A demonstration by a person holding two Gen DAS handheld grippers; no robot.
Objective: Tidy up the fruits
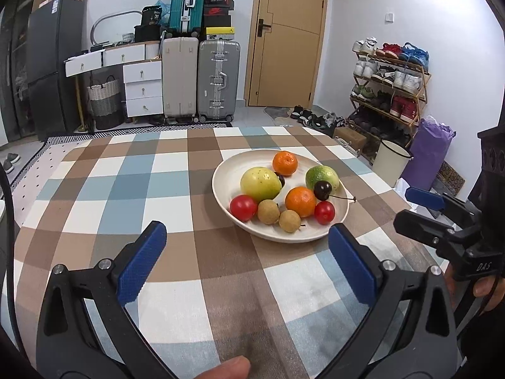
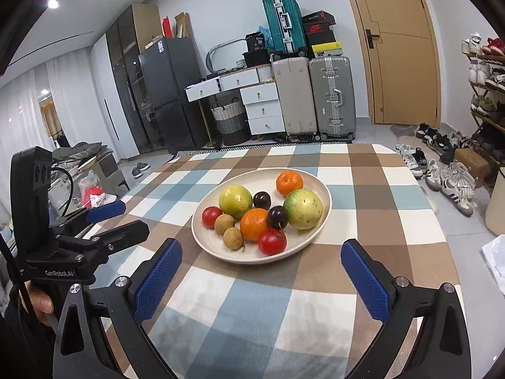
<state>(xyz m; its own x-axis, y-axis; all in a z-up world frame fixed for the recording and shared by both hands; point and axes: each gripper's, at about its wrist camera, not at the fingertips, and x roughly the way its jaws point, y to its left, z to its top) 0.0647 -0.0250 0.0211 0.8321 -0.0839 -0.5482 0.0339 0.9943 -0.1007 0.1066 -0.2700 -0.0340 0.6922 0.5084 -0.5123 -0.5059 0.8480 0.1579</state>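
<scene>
A cream plate [image 1: 227,173] [image 2: 318,186] stands on the checked tablecloth and holds several fruits: two yellow-green guavas [image 1: 260,183] [image 2: 303,208], two oranges [image 1: 300,201] [image 2: 254,223], two red tomatoes [image 1: 243,207] [image 2: 272,242], two brown longans [image 1: 268,211] [image 2: 233,238] and two dark cherries [image 1: 322,190] [image 2: 277,217]. My left gripper [image 1: 246,252] is open and empty, just short of the plate's near-left side. My right gripper [image 2: 262,274] is open and empty, just short of the plate's near side. The right gripper also shows in the left wrist view [image 1: 419,211], the left one in the right wrist view [image 2: 120,221].
The checked tablecloth [image 1: 126,195] [image 2: 378,221] covers the table. Beyond the table stand suitcases [image 1: 217,79], white drawers [image 1: 142,88], a dark fridge [image 1: 53,63], a wooden door [image 1: 284,38] and a shoe rack [image 1: 391,79]. A cream bin [image 1: 391,161] stands off the table's right edge.
</scene>
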